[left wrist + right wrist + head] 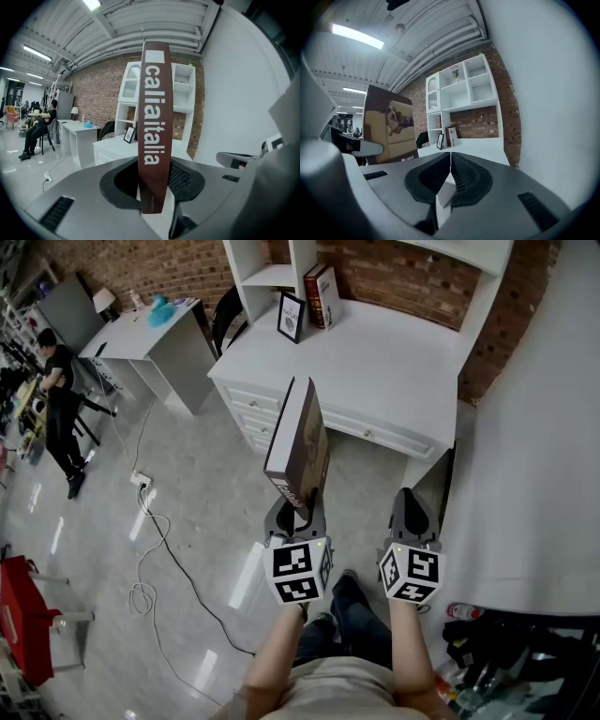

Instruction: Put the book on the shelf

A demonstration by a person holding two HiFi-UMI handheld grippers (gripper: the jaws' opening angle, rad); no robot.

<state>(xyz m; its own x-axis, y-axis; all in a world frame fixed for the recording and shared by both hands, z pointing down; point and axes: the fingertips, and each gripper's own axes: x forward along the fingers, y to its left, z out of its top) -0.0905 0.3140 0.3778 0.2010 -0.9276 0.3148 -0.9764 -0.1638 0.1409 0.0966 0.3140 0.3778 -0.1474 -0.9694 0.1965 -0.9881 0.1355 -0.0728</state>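
A tall brown book [299, 441] stands upright in my left gripper [297, 510], which is shut on its lower end, above the floor in front of the white desk [375, 362]. In the left gripper view its spine [153, 126] rises between the pads, lettered in white. My right gripper [413, 514] is beside it on the right, shut and empty, with its jaws [450, 161] meeting. The right gripper view shows the book's cover [389, 131] with a dog on a sofa. The white shelf unit [272, 276] stands at the desk's far end, holding two books [322, 296].
A framed picture [291, 317] leans on the desk by the shelf. A white wall [534, 427] runs close on the right. A grey table [141, 334] and a person [58, 399] are at far left. Cables [150, 549] trail over the floor.
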